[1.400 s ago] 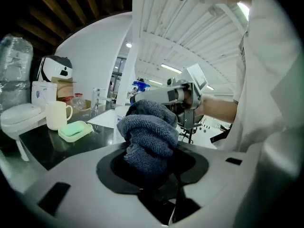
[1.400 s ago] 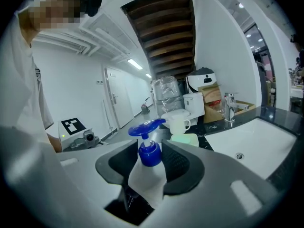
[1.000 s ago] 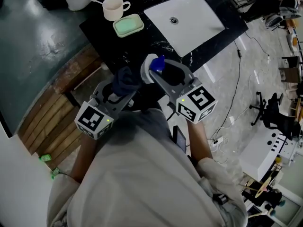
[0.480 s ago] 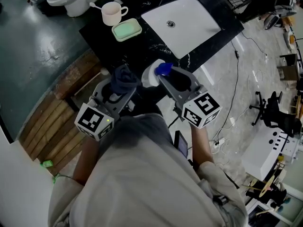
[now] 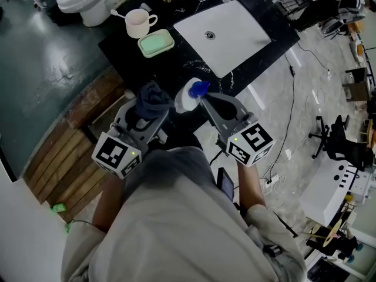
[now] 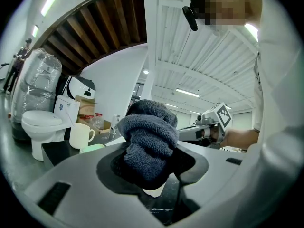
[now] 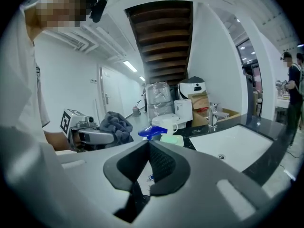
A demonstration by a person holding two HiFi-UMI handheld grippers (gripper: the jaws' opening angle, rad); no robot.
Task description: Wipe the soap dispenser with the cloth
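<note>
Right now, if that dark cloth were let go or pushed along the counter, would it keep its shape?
Probably not: the cloth bulges in soft rolled folds above the left gripper that pinches it, so it would likely flop and spread. Its looped, towel-like weave suggests it is light and grips rather than slides.

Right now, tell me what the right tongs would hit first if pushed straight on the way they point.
The soap dispenser: its blue pump head sits just beyond the right tongs, which have just closed with nothing visible between them. Whether they already touch it is unclear.
</note>
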